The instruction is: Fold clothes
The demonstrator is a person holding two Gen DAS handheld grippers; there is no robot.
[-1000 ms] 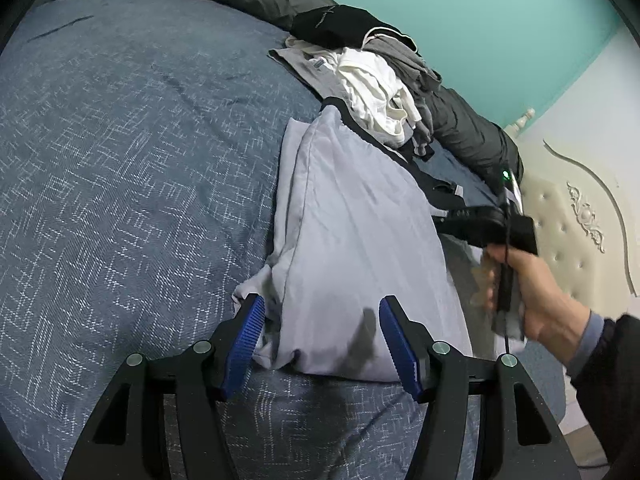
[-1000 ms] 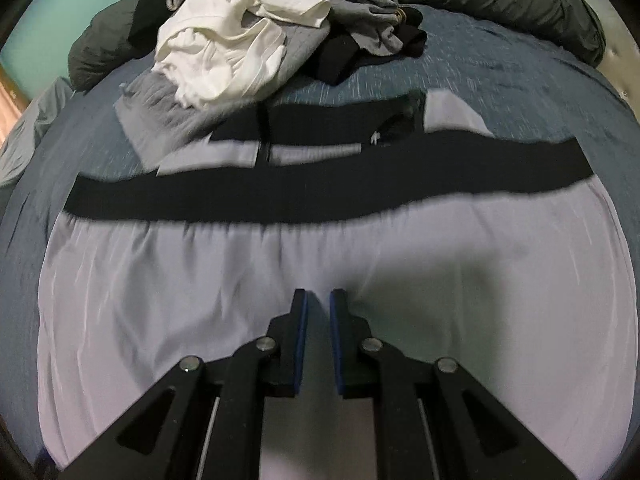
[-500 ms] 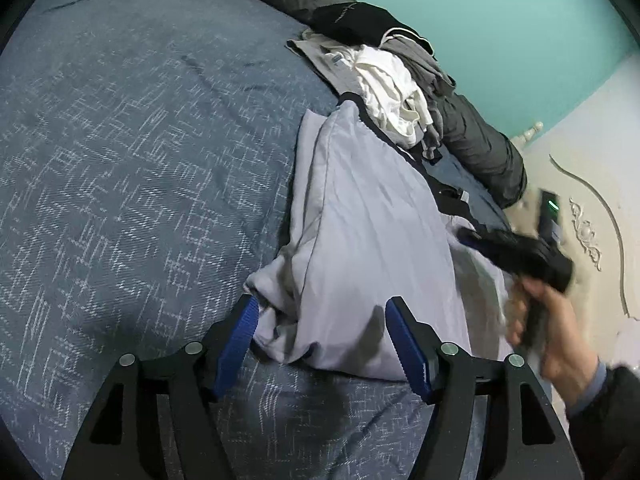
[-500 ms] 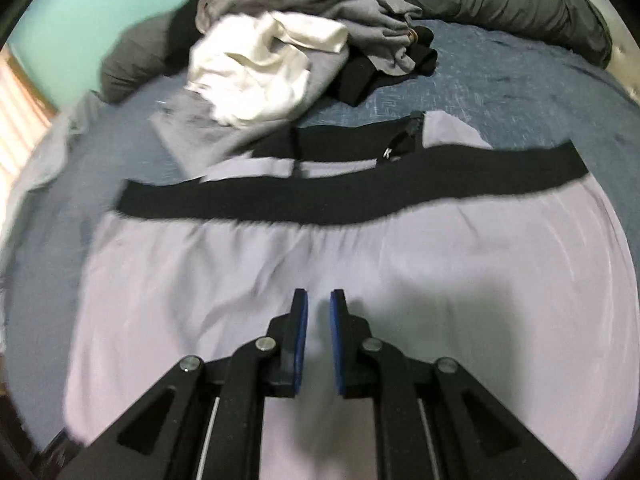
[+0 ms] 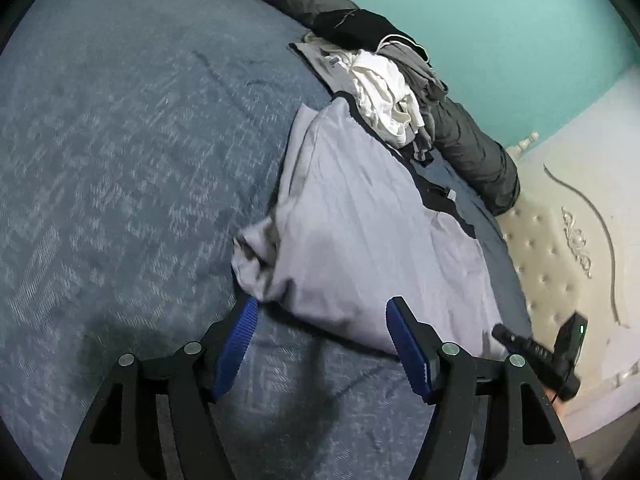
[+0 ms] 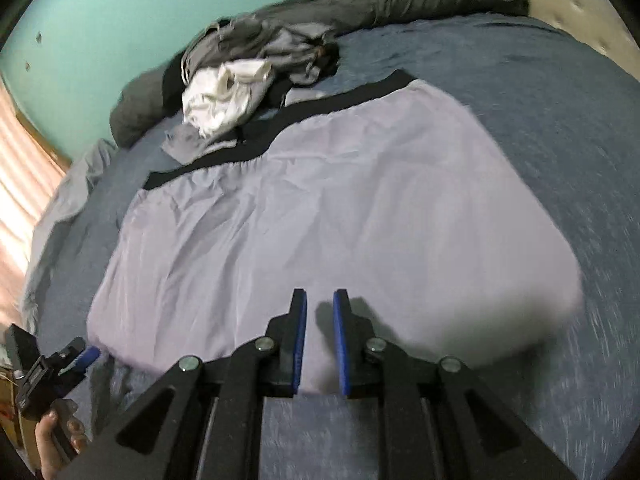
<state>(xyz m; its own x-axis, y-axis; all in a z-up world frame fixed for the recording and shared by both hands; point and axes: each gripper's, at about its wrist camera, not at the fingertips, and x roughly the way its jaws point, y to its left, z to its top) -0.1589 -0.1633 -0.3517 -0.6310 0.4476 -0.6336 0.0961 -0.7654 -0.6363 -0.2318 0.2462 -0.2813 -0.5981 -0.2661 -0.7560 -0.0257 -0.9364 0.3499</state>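
Lavender shorts (image 5: 360,220) with a black waistband (image 6: 256,148) lie spread flat on the blue bedspread (image 5: 120,160). Their left hem is bunched and rumpled (image 5: 256,252). My left gripper (image 5: 322,304) is open just short of the shorts' near edge, with nothing between its blue pads. In the right wrist view the shorts (image 6: 320,208) fill the middle, and my right gripper (image 6: 320,294) hovers over their near edge. Its pads stand a narrow slit apart and hold nothing. Each gripper shows in the other view: the right gripper (image 5: 536,352) at lower right, the left gripper (image 6: 52,376) at lower left in a hand (image 6: 56,440).
A pile of white, grey and black clothes (image 5: 384,88) sits beyond the waistband, also in the right wrist view (image 6: 232,92). A dark grey duvet (image 5: 472,144) runs along the teal wall. A cream tufted headboard (image 5: 560,264) borders the bed on the right.
Both grippers have drawn back from the shorts. The right gripper left the middle of the fabric for its near edge, and the left gripper's pads no longer straddle the hem.
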